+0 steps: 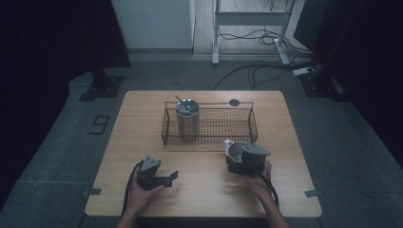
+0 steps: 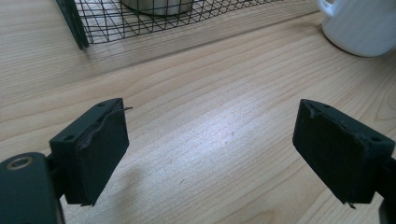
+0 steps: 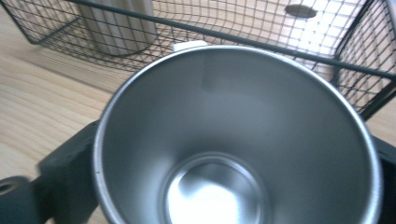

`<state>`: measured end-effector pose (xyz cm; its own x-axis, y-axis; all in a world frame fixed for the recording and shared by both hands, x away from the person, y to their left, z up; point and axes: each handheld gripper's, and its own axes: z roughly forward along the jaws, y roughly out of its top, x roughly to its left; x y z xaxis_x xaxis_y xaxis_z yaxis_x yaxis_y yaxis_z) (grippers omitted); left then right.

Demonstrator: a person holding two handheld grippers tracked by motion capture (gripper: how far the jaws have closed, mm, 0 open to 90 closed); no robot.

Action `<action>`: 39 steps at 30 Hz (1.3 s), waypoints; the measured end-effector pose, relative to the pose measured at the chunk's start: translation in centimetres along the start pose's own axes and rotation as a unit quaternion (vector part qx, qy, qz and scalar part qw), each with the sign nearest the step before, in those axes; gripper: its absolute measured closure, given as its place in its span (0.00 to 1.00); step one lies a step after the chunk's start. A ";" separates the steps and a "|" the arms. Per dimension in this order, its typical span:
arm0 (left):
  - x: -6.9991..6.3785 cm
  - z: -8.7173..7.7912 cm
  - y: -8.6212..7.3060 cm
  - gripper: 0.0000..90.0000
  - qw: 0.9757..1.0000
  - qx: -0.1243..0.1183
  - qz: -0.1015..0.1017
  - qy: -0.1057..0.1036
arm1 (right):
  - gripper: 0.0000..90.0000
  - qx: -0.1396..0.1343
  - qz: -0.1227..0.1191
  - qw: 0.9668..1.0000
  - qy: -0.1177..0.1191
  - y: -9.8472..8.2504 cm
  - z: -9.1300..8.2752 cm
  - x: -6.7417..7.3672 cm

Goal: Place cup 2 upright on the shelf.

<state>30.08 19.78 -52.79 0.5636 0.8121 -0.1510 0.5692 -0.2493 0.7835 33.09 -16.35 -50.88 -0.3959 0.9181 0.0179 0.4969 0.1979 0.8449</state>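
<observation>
A white mug [image 1: 231, 148] with a steel inside stands just in front of the black wire basket [image 1: 252, 124], and my right gripper [image 1: 235, 155] is shut on it. In the right gripper view the mug [image 3: 233, 140] opens toward the camera, a black jaw on either side, my right gripper [image 3: 229, 168] around it. A steel tumbler [image 1: 187, 119] with a lid stands in the basket's left end. My left gripper [image 1: 167, 181] rests low over the table's front left, open and holding nothing. The left gripper [image 2: 210, 154] looks over bare wood toward the mug [image 2: 357, 25].
The basket [image 3: 280, 44] lies right behind the mug, with the tumbler [image 3: 123, 25] at its far left. A dark round hole [image 1: 234, 102] is set in the table behind the basket. A white desk frame and cables stand on the floor beyond.
</observation>
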 end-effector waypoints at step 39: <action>0.1 0.1 -0.1 0.16 1.000 0.001 -0.006 -0.002 | 0.07 -0.020 -0.010 1.000 0.022 0.1 -1.8 -0.8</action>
<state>30.14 19.80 -52.94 0.5600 0.8124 -0.1627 0.5762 -0.2408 0.7811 32.09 -17.65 -49.85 -0.4391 0.8981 0.0243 0.4584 0.2007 0.8658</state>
